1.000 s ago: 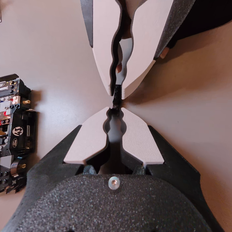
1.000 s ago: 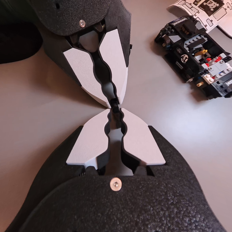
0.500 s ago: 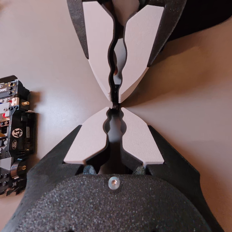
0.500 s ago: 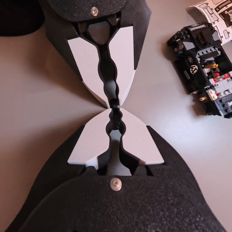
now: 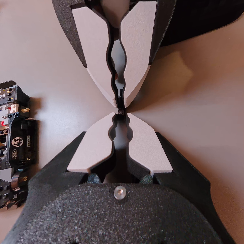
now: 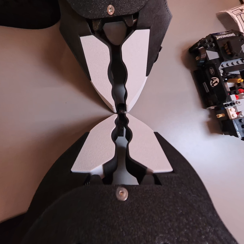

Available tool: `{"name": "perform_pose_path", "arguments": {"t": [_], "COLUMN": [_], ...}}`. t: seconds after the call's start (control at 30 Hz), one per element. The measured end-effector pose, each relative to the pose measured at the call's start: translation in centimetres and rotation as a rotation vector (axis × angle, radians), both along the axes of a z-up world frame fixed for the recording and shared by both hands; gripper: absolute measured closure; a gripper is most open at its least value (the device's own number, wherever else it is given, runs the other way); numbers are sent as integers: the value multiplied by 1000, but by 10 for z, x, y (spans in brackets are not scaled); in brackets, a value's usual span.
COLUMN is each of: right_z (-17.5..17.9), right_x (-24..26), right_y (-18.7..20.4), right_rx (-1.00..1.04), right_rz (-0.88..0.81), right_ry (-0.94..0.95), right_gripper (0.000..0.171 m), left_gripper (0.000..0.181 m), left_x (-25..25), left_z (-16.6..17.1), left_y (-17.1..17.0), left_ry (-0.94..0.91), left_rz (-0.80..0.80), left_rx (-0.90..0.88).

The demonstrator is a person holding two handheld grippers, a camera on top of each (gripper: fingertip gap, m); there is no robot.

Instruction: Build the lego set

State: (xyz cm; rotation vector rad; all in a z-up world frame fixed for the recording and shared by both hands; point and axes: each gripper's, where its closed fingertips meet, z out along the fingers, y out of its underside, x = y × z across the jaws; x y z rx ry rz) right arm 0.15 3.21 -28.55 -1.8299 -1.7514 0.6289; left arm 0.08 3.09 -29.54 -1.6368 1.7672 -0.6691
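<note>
1. Both tongs meet tip to tip above the desk (image 5: 198, 118).
2. My left tongs (image 5: 120, 116) pinch a small black piece (image 5: 120, 112).
3. My right tongs (image 6: 121, 116) pinch a black lego bar (image 6: 120, 126).
4. The black lego car (image 6: 224, 84) sits apart on the desk, beside a paper sheet (image 6: 235, 17).

bare table (image 5: 198, 118) around tip-to-tip grippers | obstacle: lego car (image 5: 14, 138) on the left gripper's left
</note>
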Motion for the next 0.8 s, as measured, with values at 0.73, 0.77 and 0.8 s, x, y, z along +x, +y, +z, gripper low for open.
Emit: {"name": "perform_pose_path", "arguments": {"t": [0.73,0.77,0.8], "right_z": [0,-1,0], "right_x": [0,0,0], "right_y": [1,1,1], "right_rx": [-14,-15,-13], "right_rz": [-223,-233,-241], "right_ry": [-12,-13,-16], "right_gripper": [164,164,164], "left_gripper": [169,169,169], "left_x": [0,0,0], "left_z": [0,0,0], "left_y": [1,1,1], "left_ry": [10,10,10], "left_rz": [33,36,38], "left_rx": [27,28,29]}}
